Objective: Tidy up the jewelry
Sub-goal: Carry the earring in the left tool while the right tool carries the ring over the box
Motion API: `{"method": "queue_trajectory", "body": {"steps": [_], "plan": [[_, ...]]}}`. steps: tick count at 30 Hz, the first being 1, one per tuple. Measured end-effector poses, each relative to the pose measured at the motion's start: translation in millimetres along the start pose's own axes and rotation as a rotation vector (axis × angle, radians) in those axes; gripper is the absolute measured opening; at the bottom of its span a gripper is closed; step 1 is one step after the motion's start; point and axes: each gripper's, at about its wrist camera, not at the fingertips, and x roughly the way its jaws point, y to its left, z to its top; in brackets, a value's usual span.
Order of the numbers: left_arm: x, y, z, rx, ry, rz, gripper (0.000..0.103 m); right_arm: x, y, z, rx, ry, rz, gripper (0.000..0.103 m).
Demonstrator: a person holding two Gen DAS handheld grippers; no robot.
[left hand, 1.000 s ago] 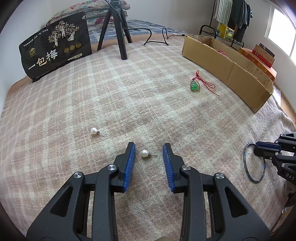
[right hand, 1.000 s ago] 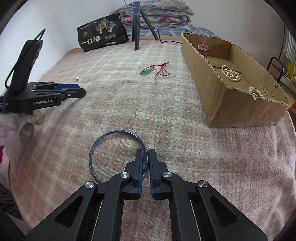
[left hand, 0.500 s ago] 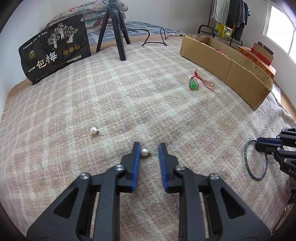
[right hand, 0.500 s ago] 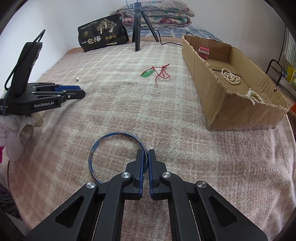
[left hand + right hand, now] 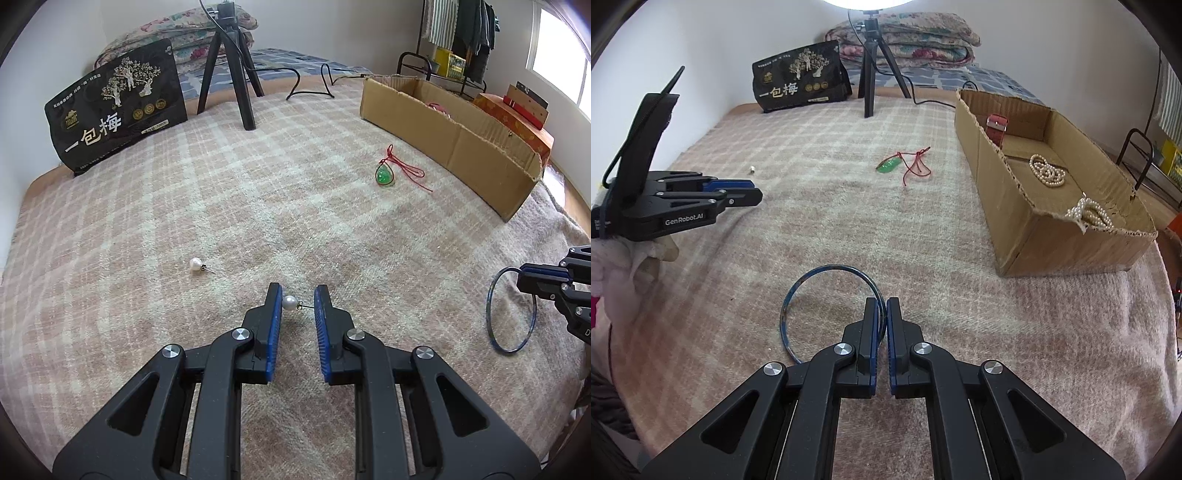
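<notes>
- At centre of blanket (image 5: 258, 206): left gripper (image 5: 298, 303), narrowed since a second ago, pinching pearl earring (image 5: 289, 302); pickup secured.
- At 3 o'clock: right gripper (image 5: 882, 314) clenched on blue bangle (image 5: 827, 271), unchanged.

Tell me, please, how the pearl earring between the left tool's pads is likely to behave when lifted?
The pearl earring is round and glossy, so it may slip or roll out sideways. Its thin post looks easy to bend. It is probably very light, so the fuzzy blanket could snag it.

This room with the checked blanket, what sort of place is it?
Most likely a bedroom at home. The work goes on atop a bed spread with a checked blanket, folded quilts are stacked by the wall, and clothes hang on a rack near the window.
</notes>
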Motion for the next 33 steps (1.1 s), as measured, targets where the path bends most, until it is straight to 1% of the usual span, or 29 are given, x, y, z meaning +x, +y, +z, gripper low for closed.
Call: {"method": "queue_trajectory", "body": {"steps": [15, 33], "plan": [[-35, -16, 14, 0.006, -0.066, -0.025, 0.016, -29, 3, 15, -0.030, -0.087, -0.023, 0.002], [-68, -57, 42, 0.040, -0.147, -0.077, 0.016, -69, -11, 25, -0.027, -0.170, -0.051, 0.002]]}}
